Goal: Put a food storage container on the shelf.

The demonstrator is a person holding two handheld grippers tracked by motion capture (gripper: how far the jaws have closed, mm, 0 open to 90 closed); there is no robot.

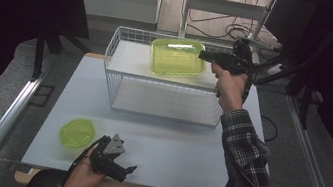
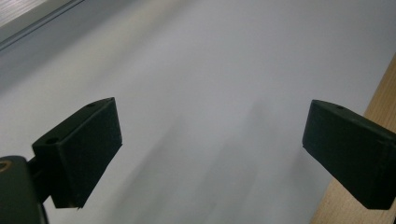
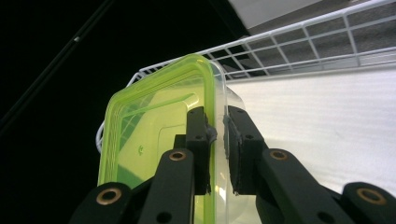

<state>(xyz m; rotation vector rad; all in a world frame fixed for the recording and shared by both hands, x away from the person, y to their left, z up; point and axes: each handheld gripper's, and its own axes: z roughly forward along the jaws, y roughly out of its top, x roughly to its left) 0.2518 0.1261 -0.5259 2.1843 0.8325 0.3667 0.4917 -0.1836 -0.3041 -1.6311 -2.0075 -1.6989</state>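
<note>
A clear rectangular container with a lime-green lid (image 1: 178, 57) hangs tilted over the upper tier of the white wire basket (image 1: 114, 44). My right gripper (image 1: 206, 55) is shut on the container's right rim. In the right gripper view the container (image 3: 154, 135) stands on edge, its rim pinched between the pads of my right gripper (image 3: 217, 135), with the basket (image 3: 289, 46) behind. My left gripper (image 1: 125, 172) rests near the table's front edge, open, with nothing between its fingers. In the left gripper view its jaws (image 2: 210, 140) stand wide apart over bare table.
A round lime-green dish (image 1: 77, 132) lies on the white table (image 1: 171, 145) just left of my left gripper. The wooden table edge (image 2: 383, 93) runs beside the left gripper's outer finger. Cables and a metal frame (image 1: 228, 12) stand behind the basket.
</note>
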